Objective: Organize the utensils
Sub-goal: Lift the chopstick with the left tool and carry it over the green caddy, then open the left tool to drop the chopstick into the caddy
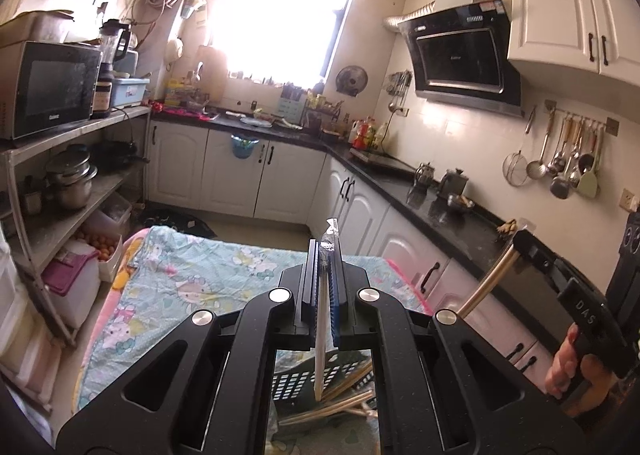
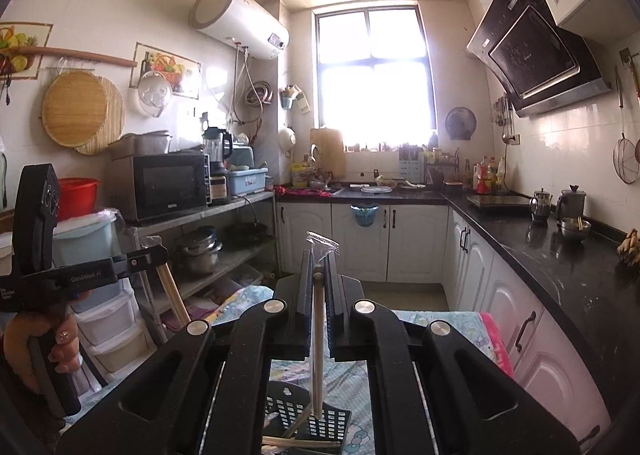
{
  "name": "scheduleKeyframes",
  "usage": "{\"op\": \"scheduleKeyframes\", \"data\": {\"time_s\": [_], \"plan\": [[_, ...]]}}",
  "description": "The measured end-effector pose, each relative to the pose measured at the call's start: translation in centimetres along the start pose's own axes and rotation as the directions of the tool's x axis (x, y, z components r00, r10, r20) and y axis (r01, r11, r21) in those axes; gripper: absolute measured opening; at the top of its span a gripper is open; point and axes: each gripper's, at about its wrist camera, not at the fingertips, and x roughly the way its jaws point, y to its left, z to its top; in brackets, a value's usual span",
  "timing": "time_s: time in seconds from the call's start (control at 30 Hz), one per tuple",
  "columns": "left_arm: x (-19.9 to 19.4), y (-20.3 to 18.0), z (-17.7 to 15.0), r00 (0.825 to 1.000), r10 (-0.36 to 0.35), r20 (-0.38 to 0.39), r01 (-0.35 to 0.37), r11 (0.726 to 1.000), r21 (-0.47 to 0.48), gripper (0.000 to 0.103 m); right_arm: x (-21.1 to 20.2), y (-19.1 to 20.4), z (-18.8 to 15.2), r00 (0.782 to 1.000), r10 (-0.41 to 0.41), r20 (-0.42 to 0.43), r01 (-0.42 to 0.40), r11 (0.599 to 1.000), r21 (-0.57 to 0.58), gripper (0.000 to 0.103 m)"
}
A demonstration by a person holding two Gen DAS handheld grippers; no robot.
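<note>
Gripping wrapped chopsticks (image 1: 325,319), both grippers level-ish.

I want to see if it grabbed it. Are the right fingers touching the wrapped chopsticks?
Touching. The right wrist view shows the right gripper shut on the wrapped chopsticks, both fingers pressing the clear wrapper.

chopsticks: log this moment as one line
left gripper: shut on wrapped chopsticks | right gripper: shut on wrapped chopsticks | both hang above black basket | basket holds loose chopsticks
</note>
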Motion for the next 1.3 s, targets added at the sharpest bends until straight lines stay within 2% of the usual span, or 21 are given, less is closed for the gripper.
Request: {"op": "scheduleKeyframes", "data": {"time_s": [0.3,0.63,1.1,1.23,1.3], "plan": [[2.4,0.9,-2.7,0.999,0.023,-0.043,-0.023,1.000,-0.001,0.002,2.6,-0.6,-2.5,0.998,-0.014,-0.064,0.015,1.000,0.013,0.006],[3.9,1.2,-4.9,0.998,0.021,-0.056,-0.021,1.000,0.004,0.002,4.4,-0.7,-4.9,0.995,-0.019,-0.102,0.021,1.000,0.021,0.006],[6.0,2.0,-8.2,0.991,0.023,-0.132,-0.024,1.000,-0.005,0.003,6.8,-0.3,-7.5,0.984,-0.023,-0.179,0.028,0.999,0.025,0.006],[6.1,2.1,-8.7,0.989,0.026,-0.145,-0.027,1.000,-0.008,0.006,7.1,-0.3,-8.1,0.980,-0.021,-0.199,0.029,0.999,0.039,0.023],[6.1,2.3,-8.8,0.989,0.024,-0.148,-0.026,1.000,-0.015,0.017,7.2,-0.3,-8.3,0.978,-0.024,-0.209,0.032,0.999,0.038,0.024]]}}
